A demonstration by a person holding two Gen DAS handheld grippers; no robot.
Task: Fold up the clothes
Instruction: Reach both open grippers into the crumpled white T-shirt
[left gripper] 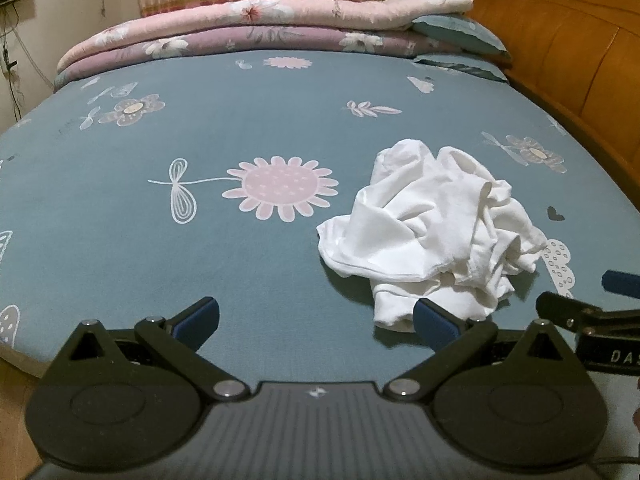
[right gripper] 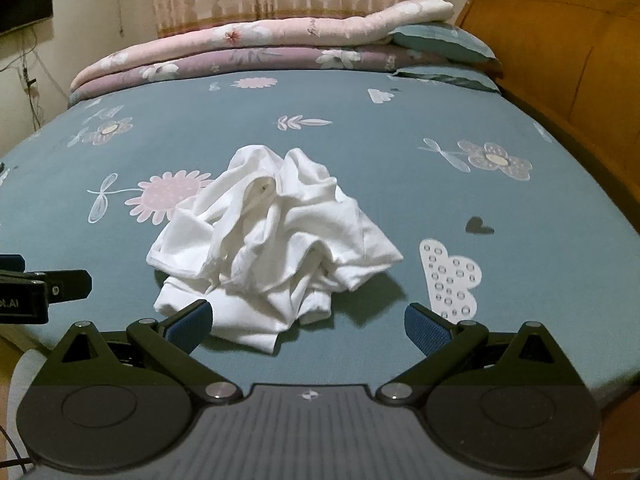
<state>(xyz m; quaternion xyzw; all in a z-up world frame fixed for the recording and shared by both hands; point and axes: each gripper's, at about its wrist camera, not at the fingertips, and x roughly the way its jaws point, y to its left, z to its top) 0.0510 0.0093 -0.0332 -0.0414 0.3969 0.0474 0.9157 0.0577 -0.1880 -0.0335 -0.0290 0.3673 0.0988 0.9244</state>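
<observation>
Clearly crumpled: white garment (left gripper: 432, 232) heaped on the bed sheet (left gripper: 160, 264), right of the pink printed flower (left gripper: 282, 188), its near hem just beyond the left gripper (left gripper: 316, 320). Jaws spread wide, holding nothing; right finger (left gripper: 434, 322) overlapping the cloth's lower edge. Broad bare sheet to the left and beyond. Folded quilts (left gripper: 240, 36) stacked at the far edge, wooden headboard (left gripper: 560, 40) along the right.

Then from the right wrist: same garment (right gripper: 272, 248) lying centred, folds and seams jumbled, small tag showing near the top. Right gripper (right gripper: 308, 326) with jaws wide apart and empty, left finger (right gripper: 190, 326) over the nearest fold. Open sheet to the right, around the cloud print (right gripper: 450, 280).
</observation>
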